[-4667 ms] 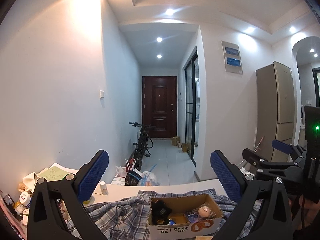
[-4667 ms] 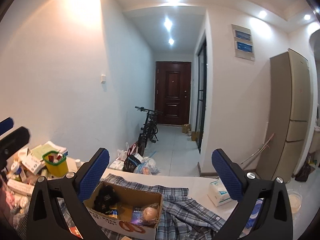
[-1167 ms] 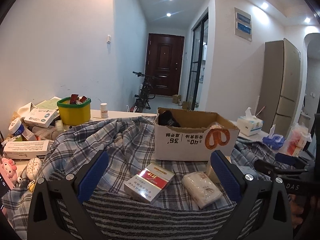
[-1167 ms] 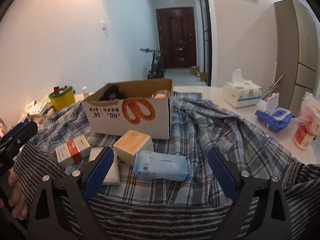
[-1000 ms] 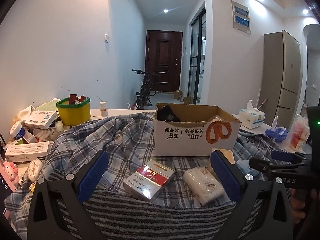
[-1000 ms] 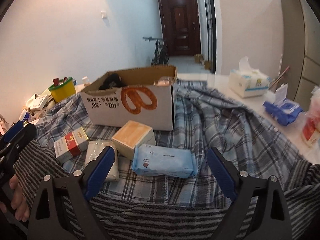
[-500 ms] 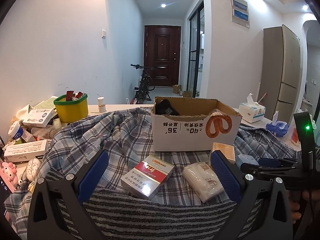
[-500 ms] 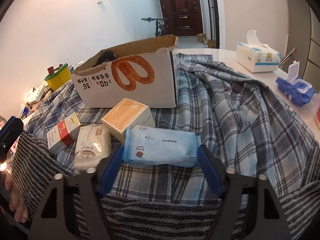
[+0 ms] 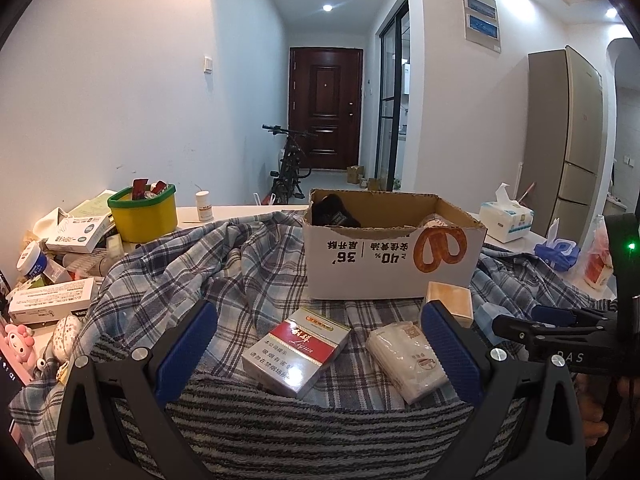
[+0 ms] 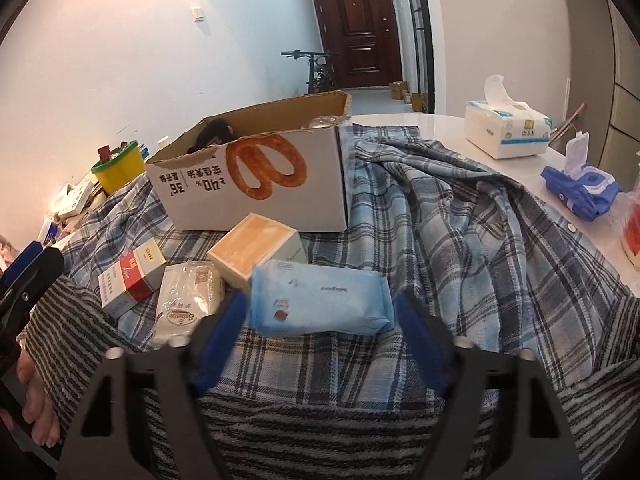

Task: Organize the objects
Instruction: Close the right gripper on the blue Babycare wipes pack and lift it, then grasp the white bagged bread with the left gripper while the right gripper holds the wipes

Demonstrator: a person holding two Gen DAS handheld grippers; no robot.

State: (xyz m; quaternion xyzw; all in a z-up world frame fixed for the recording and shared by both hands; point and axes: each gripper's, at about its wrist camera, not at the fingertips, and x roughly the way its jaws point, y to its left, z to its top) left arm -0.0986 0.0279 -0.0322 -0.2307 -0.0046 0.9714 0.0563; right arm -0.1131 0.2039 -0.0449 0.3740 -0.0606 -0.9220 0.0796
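Right gripper (image 10: 318,316), jaws parted and narrowed, straddles the soft pale-blue wet-wipe pack (image 10: 320,298) lying crosswise just ahead, long axis spanning pad to pad, not yet pinched; left gripper (image 9: 318,340) hangs wide open, farther off, nearer the red-and-white carton (image 9: 296,350).

Left gripper (image 9: 318,354) agape — cigarette pack (image 9: 297,350) between

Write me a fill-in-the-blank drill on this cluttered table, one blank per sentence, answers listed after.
1. The right gripper has its open fingers on either side of the light ___ wipes pack.
2. The picture printed on the cardboard box is a ___.
3. The left gripper, fingers open, holds ___.
4. The container with the green rim is ___.

Answers: blue; pretzel; nothing; yellow
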